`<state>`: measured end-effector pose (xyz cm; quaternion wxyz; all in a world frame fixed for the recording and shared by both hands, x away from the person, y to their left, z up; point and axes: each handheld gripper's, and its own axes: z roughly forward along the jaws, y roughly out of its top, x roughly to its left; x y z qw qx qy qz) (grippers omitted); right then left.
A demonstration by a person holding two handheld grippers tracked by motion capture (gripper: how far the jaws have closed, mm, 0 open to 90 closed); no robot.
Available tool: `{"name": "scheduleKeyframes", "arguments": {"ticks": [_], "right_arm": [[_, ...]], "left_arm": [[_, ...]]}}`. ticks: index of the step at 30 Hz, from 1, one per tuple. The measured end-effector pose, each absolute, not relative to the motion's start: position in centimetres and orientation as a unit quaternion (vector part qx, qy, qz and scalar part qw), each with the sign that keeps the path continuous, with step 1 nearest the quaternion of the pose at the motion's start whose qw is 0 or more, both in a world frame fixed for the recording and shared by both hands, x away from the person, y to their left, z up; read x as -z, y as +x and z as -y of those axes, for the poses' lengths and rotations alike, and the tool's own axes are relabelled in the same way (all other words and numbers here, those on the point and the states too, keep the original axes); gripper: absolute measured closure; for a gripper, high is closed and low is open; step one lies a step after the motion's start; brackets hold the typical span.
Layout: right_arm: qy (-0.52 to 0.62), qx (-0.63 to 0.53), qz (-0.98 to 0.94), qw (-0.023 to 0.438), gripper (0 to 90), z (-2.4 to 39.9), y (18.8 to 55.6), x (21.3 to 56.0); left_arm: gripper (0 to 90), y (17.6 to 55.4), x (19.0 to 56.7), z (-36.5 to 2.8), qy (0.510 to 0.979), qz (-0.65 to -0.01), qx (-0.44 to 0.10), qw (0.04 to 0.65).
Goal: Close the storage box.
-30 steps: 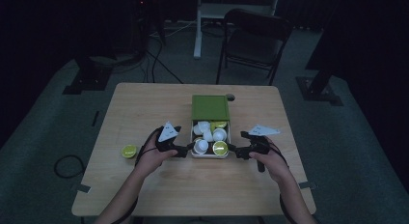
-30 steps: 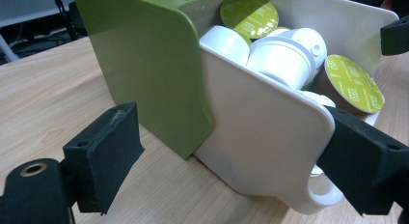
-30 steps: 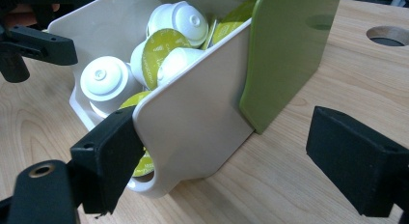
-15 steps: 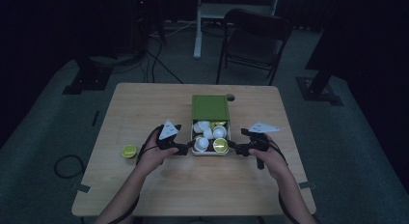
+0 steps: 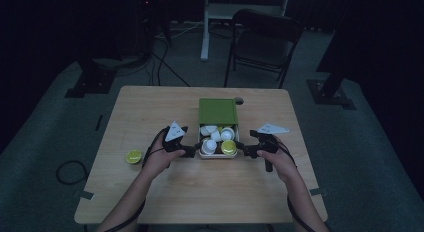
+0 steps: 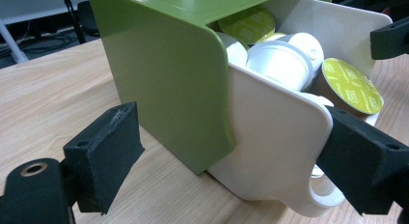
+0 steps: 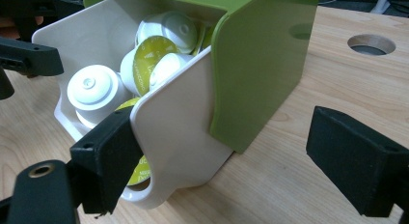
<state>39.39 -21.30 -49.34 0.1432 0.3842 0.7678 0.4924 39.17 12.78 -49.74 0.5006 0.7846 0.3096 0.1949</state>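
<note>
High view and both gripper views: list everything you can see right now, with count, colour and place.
Table: one, light wood, centre of the room.
Green box: one, green sleeve, table centre.
Drawer: one, white, slid partly out of the green box toward the person.
Capsules: several, white bodies, some with yellow-green lids, piled in the drawer.
Loose capsule: one, yellow-green lid, on the table at the person's left.
Chair: one, dark, beyond the table.
Left gripper: one, black, open, jaws either side of the drawer's left wall.
Right gripper: one, black, open, at the drawer's right wall.
</note>
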Motion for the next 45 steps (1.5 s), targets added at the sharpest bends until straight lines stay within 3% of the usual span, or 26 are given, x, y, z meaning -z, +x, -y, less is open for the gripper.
{"name": "scheduleKeyframes", "arguments": {"ticks": [45], "right_arm": [[0.402, -0.483, -0.766, 0.137, 12.7, 20.8, 42.0, 49.5]], "left_arm": [[12.4, 41.3, 49.6, -12.5, 0.790, -0.314, -0.203, 0.485]]}}
